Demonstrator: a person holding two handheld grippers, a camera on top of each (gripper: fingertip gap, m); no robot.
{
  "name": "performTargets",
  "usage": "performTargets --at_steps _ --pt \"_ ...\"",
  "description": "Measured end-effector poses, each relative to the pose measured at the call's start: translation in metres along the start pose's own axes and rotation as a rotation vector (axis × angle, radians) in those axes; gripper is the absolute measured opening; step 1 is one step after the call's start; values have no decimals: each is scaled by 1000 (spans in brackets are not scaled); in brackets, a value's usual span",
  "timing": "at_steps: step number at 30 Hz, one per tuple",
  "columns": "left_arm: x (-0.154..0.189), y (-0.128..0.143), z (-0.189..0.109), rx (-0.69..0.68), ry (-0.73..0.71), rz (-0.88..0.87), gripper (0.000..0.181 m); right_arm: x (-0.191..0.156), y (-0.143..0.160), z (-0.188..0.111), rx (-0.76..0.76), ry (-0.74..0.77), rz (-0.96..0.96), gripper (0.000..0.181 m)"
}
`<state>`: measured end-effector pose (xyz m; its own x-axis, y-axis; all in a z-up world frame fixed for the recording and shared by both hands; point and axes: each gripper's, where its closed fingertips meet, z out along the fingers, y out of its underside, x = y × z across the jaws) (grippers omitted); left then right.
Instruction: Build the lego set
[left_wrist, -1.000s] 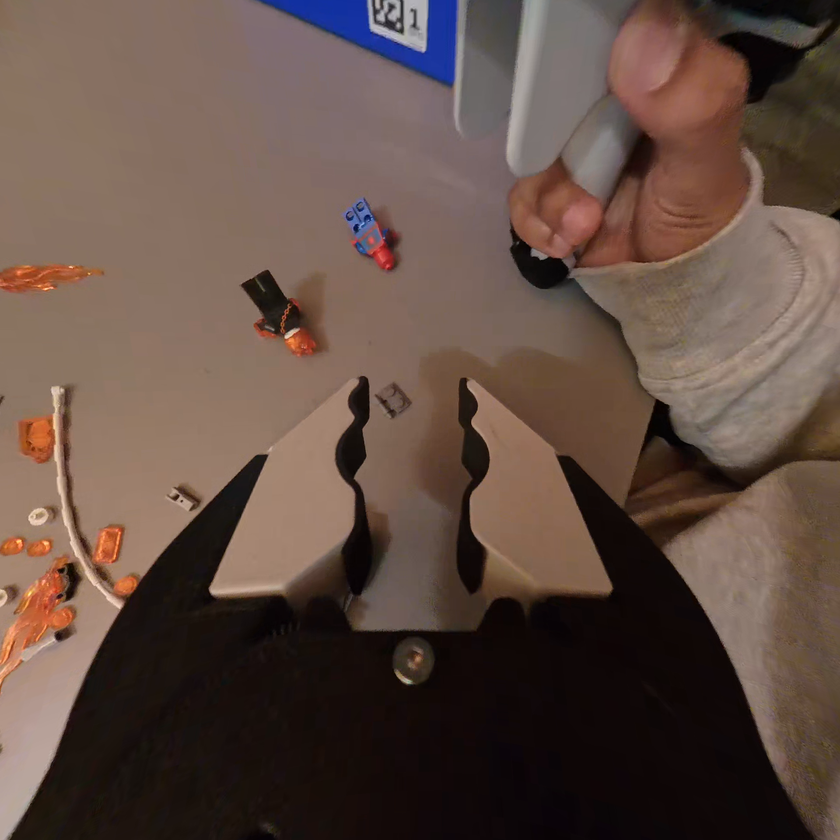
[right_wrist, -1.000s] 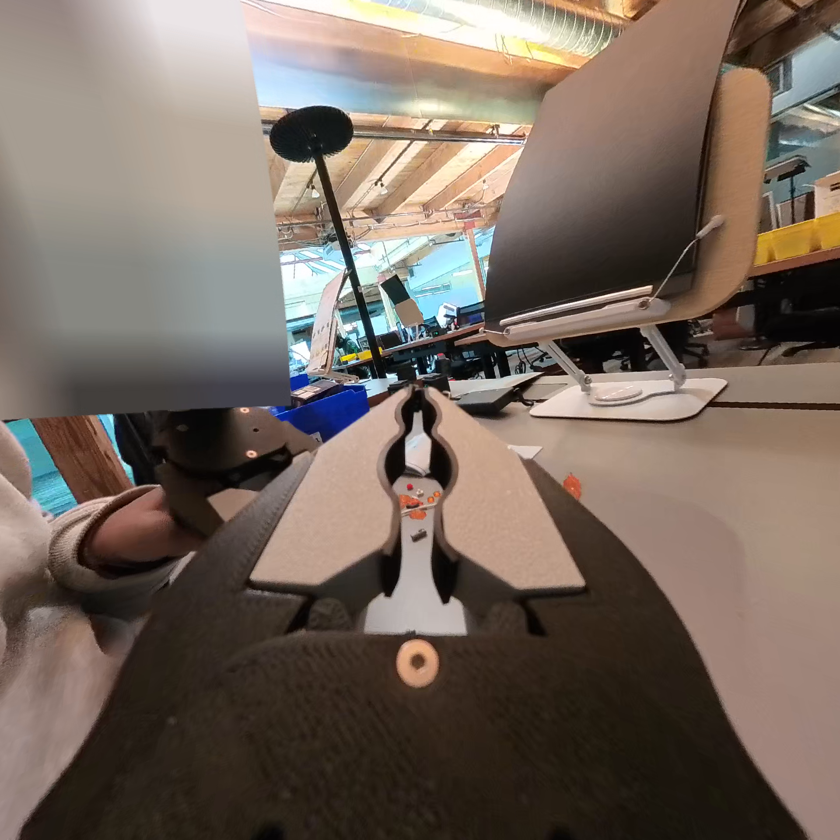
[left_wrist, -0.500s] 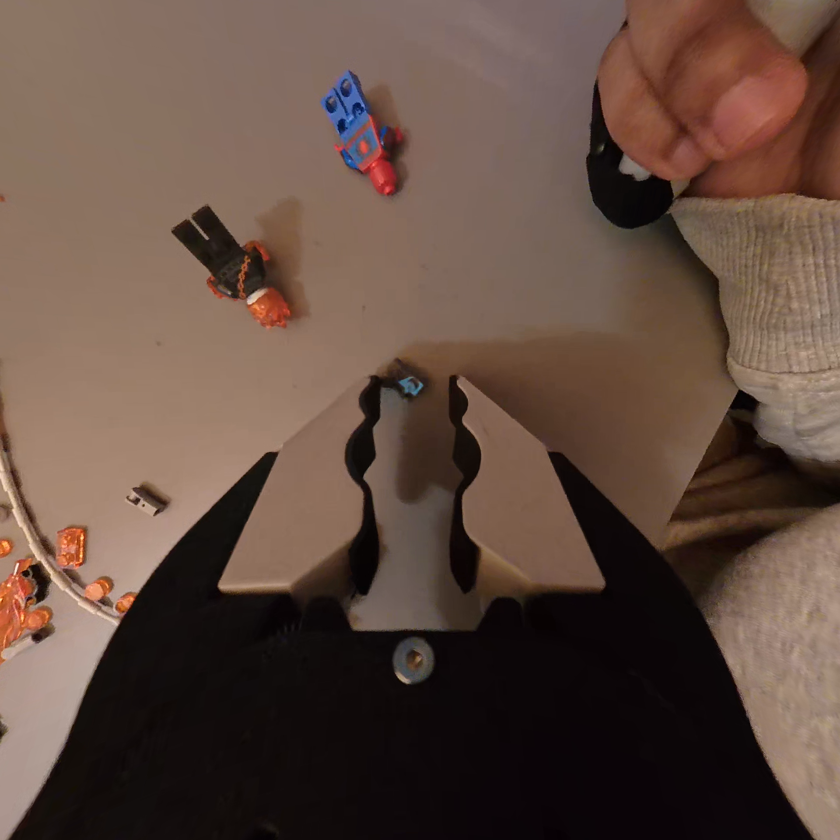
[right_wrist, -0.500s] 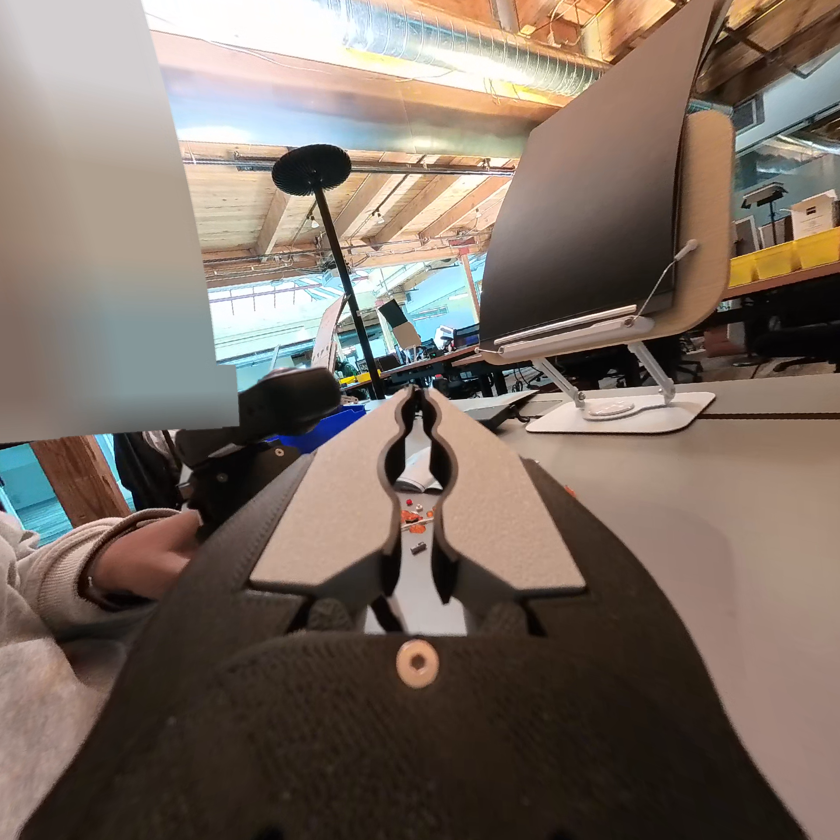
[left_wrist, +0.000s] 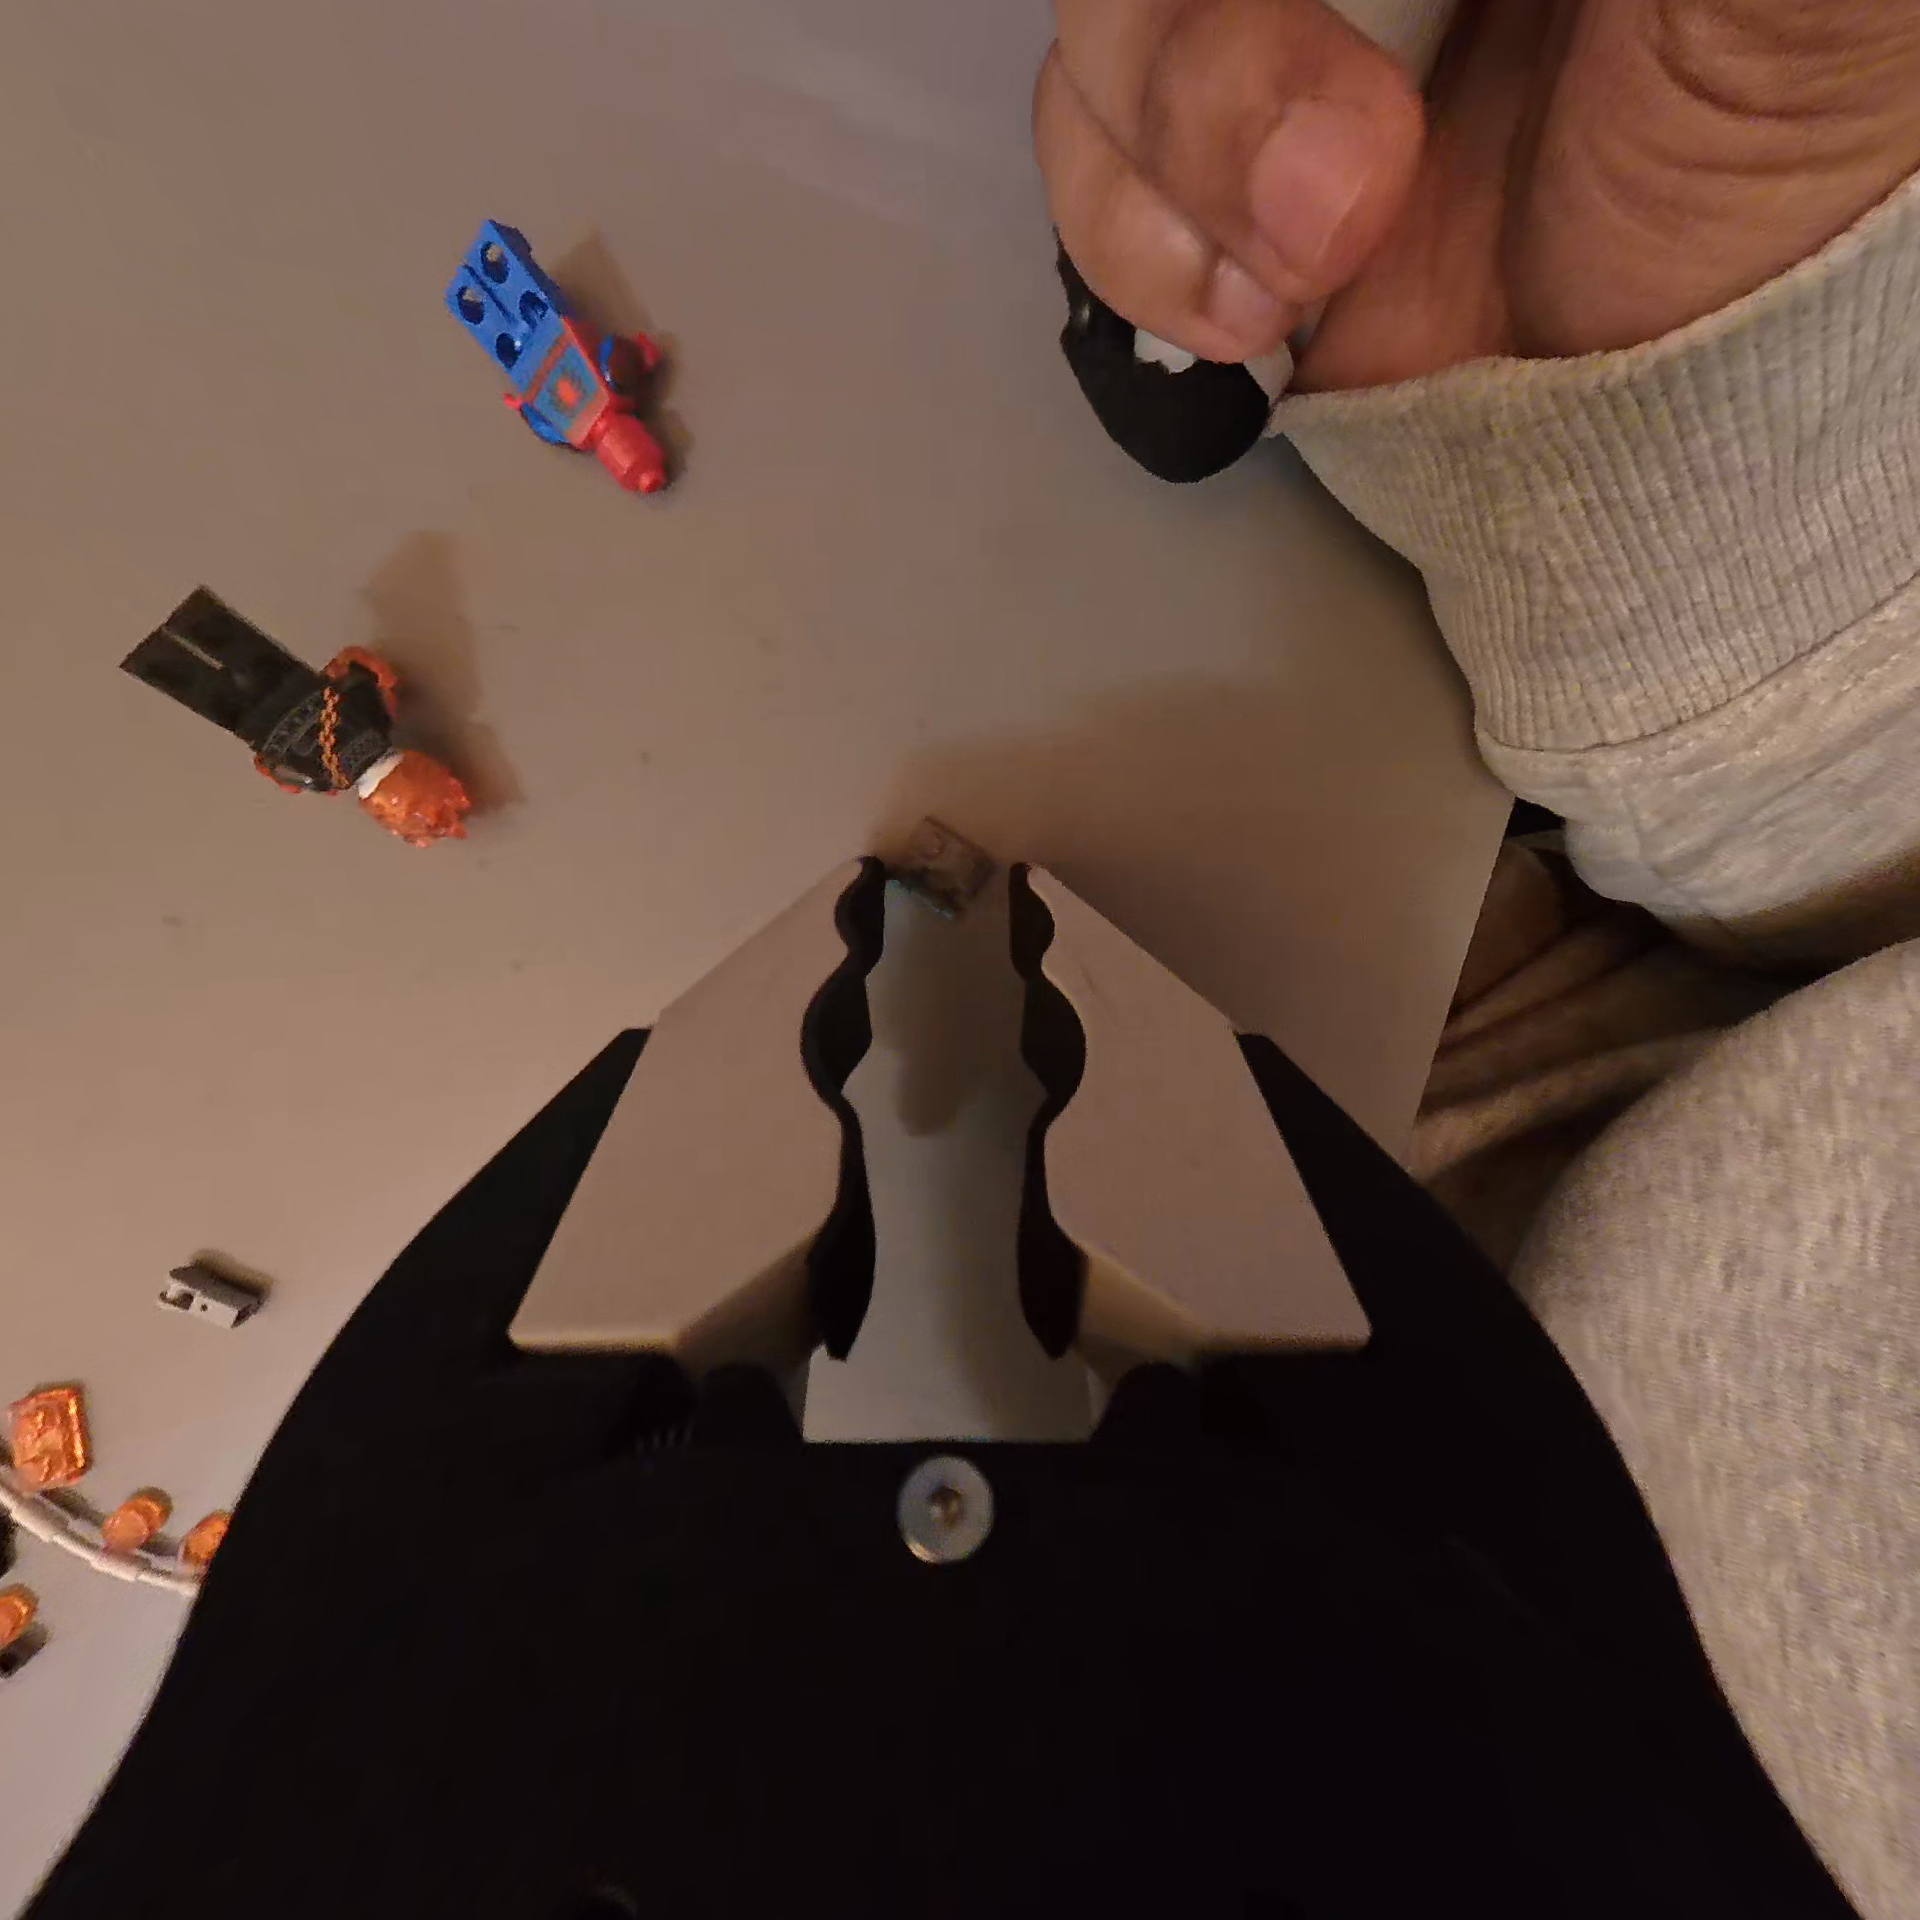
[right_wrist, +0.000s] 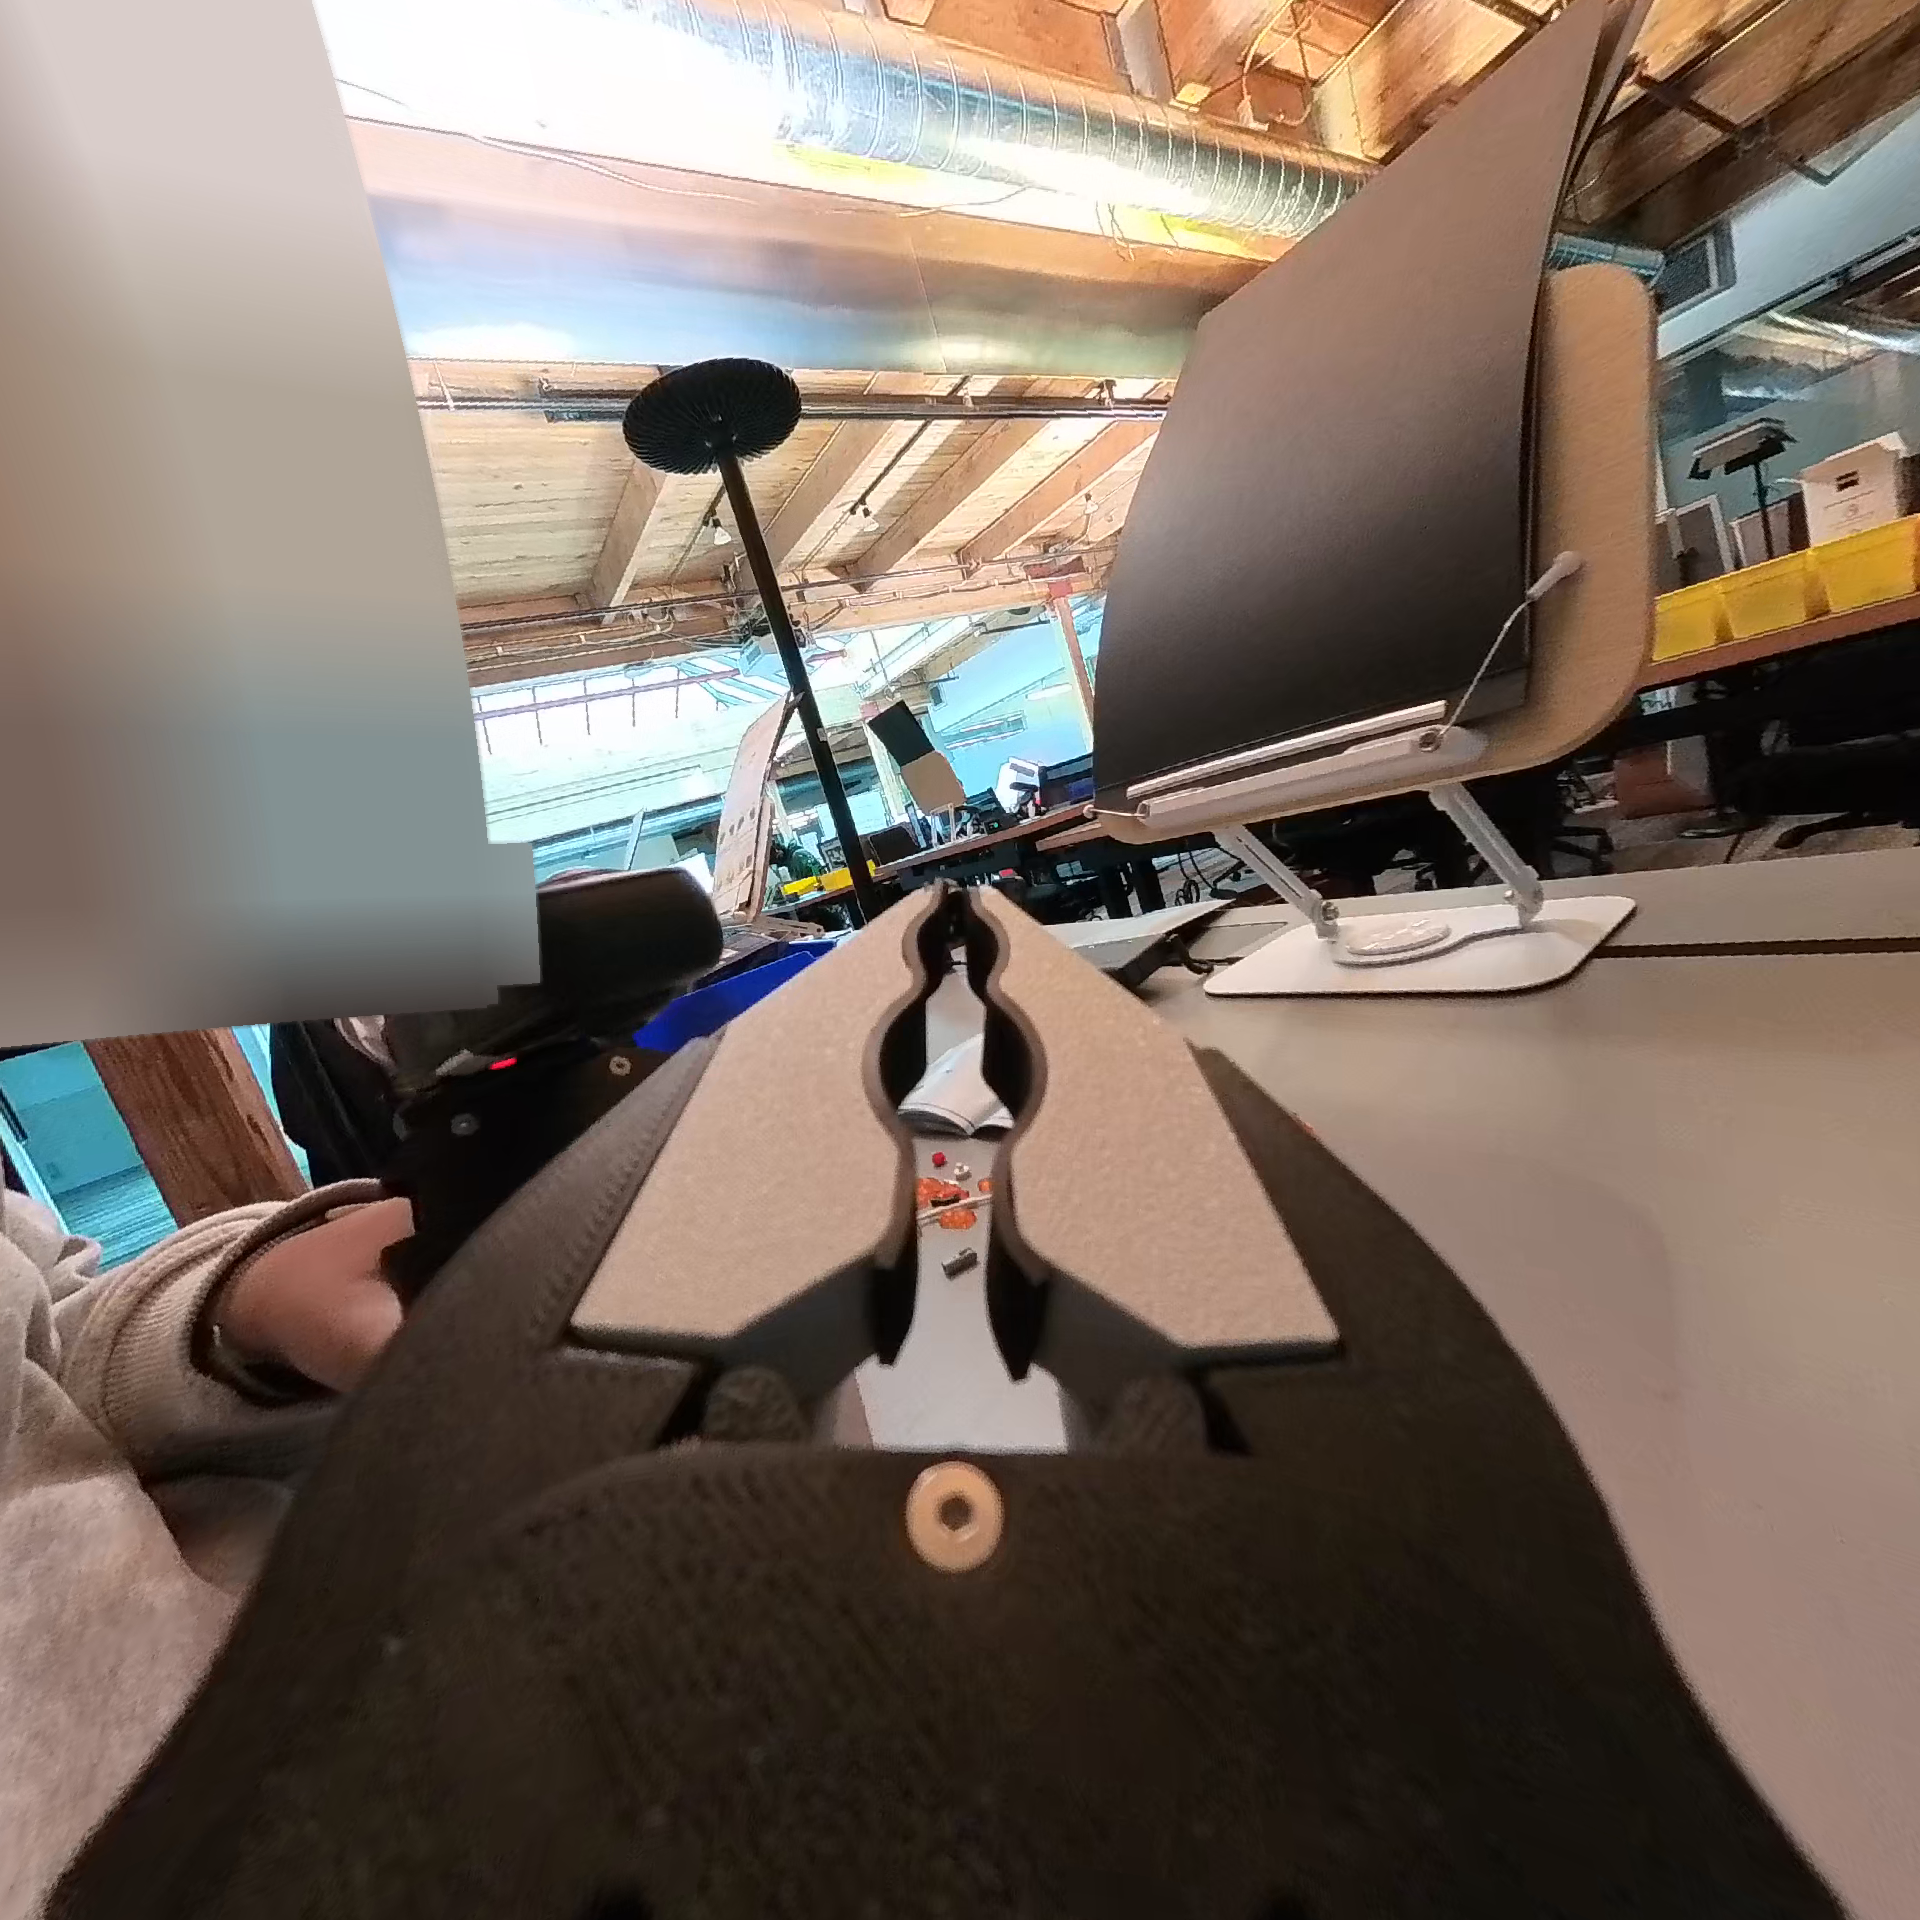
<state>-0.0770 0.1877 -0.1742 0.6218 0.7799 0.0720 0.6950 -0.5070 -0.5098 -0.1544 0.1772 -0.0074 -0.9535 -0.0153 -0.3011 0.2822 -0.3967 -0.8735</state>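
Honestly, we're barely getting started on this build. We're holding the left gripper (left_wrist: 943, 878) with its jaws partly open around a tiny grey piece (left_wrist: 943, 873) on the table (left_wrist: 727, 644), not pinching it yet as far as we can tell. We're keeping the right gripper (right_wrist: 954, 906) nearly closed and empty. Two minifigures, blue-red (left_wrist: 561, 364) and black-orange (left_wrist: 312, 727), are already lying assembled, while the orange bits (left_wrist: 47, 1444) are sitting loose.

A grey table (right_wrist: 1558, 1195) carries a tilted dark screen (right_wrist: 1320, 499) on a silver stand (right_wrist: 1423, 940). Overhead run wooden beams (right_wrist: 831, 499) and a metal duct (right_wrist: 1039, 135). A black pole lamp (right_wrist: 717, 416) rises behind; beyond are what may be bright windows (right_wrist: 623, 748).
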Motion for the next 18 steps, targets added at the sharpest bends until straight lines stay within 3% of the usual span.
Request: performTargets --at_steps 7,14,18 --pt "2 -8 2 25 21 -24 30 3 -2 -2 11 6 9 0" --pt "-16 7 -6 -43 -122 7 30 4 -4 -3 20 7 18 0" --pt "-47 16 -18 -45 -237 -73 27 4 -4 -3 21 6 21 0"
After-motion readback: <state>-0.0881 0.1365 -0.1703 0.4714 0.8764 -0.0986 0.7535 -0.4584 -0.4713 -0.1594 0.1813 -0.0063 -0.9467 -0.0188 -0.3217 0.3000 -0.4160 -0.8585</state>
